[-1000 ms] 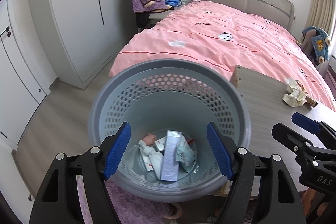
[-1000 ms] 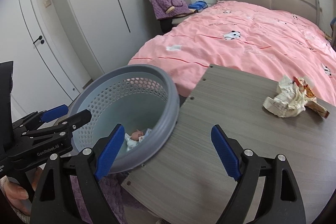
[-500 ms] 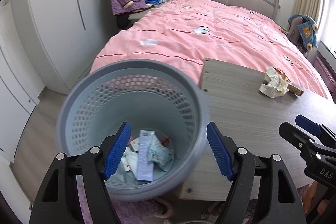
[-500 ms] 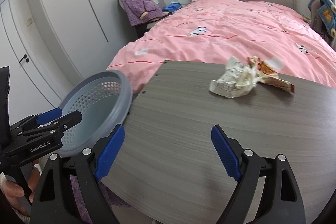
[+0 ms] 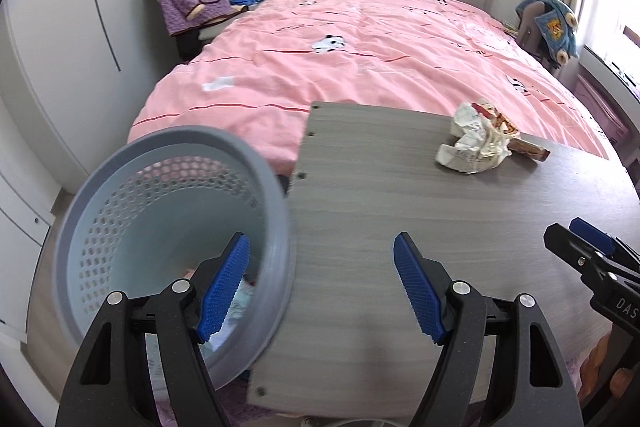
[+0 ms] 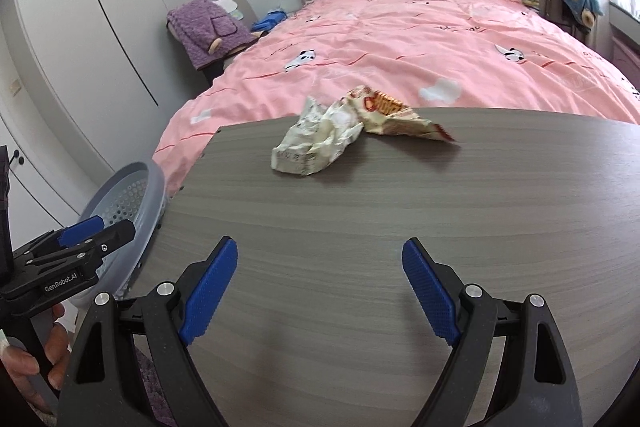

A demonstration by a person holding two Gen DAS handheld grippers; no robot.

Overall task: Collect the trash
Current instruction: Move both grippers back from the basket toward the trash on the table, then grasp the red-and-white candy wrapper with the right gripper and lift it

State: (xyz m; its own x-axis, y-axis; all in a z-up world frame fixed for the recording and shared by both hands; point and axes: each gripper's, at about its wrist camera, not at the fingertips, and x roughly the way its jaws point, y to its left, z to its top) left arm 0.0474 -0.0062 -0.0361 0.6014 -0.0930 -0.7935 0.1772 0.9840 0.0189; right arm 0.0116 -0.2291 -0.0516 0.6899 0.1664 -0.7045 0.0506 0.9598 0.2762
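A pink bed (image 6: 420, 39) runs behind the grey counter (image 6: 360, 227), and a perforated bin (image 5: 132, 223) sits just off the counter's left edge, likely so trash can drop straight in. Near the far edge lie a crumpled paper wad (image 6: 316, 143) touching a snack wrapper (image 6: 396, 119). Both the right claw (image 6: 320, 291) and left claw (image 5: 320, 291) hang spread and empty above the near edge, seemingly readied for a grab.
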